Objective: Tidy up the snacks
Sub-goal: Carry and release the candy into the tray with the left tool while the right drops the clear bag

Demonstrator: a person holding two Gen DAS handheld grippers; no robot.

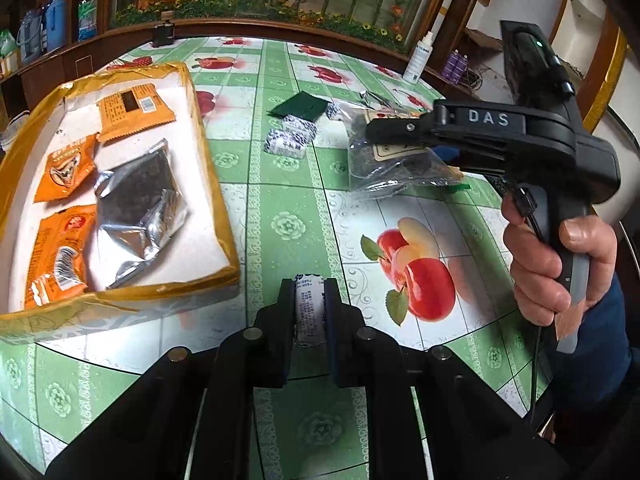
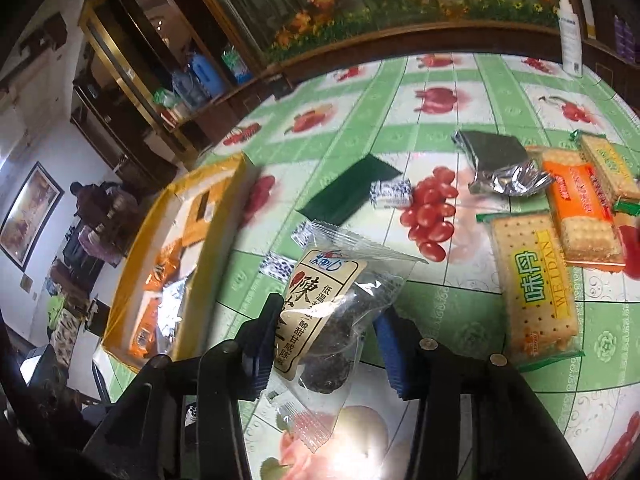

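My left gripper (image 1: 310, 300) is shut on a small white candy with blue print (image 1: 309, 312), held just above the green fruit-print tablecloth (image 1: 288, 224). To its left stands a white box with yellow tape (image 1: 222, 208); inside lie orange packets (image 1: 136, 108) and a silver foil packet (image 1: 140, 208). My right gripper (image 2: 328, 312) is closed around a clear packet of dark plums (image 2: 332, 300), with both pads against its sides. The left wrist view shows the right gripper (image 1: 374, 130) from the side over that packet (image 1: 400, 164), with a hand (image 1: 560, 256) on its grip.
Blue-and-white candies (image 1: 288, 142) and a dark green packet (image 1: 298, 106) lie mid-table. Cracker packs (image 2: 532, 288), an orange pack (image 2: 580, 216) and a silver foil packet (image 2: 500, 164) lie to the right. A white spray bottle (image 1: 418, 60) stands at the far edge by a wooden cabinet.
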